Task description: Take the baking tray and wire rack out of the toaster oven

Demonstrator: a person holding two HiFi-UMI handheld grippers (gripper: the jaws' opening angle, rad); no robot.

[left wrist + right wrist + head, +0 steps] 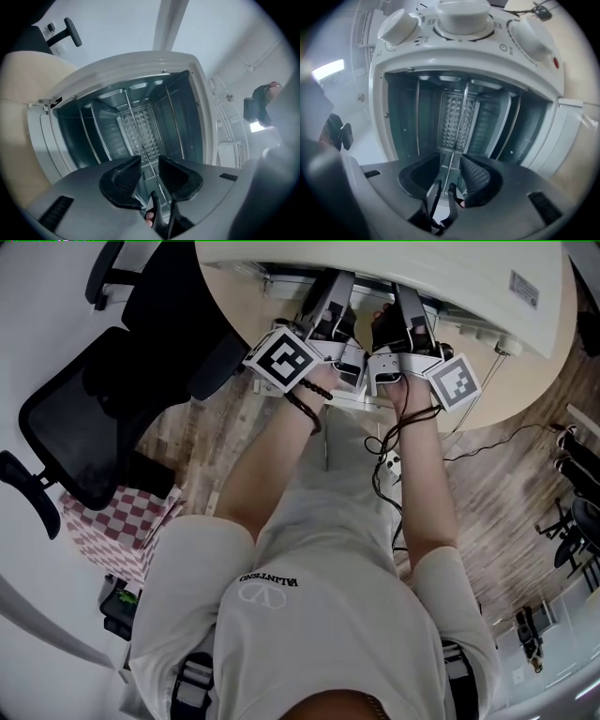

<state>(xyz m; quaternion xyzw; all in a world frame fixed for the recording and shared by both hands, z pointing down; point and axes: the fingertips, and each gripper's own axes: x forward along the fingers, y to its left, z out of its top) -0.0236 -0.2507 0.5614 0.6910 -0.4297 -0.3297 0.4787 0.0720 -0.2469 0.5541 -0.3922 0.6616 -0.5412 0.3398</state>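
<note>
White T-shirt [309, 615] lowest in the head view, forearms [281, 456] stretching up-frame to the left gripper [149, 162] and right gripper [451, 160] at the tan tabletop [239, 292]. Both sets of fingers [124, 180] parted, not clamped, with a thin metal shelf edge [136, 126] running between them; rack or tray, cannot tell. Beyond, open toaster oven [117, 63], shelf mid-cavity, ribbed back wall [452, 117] farthest in; knobs [464, 16] along the right gripper view's top.

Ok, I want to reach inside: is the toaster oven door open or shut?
Open: both gripper views look straight into the toaster oven cavity, with the door folded clear of it.
</note>
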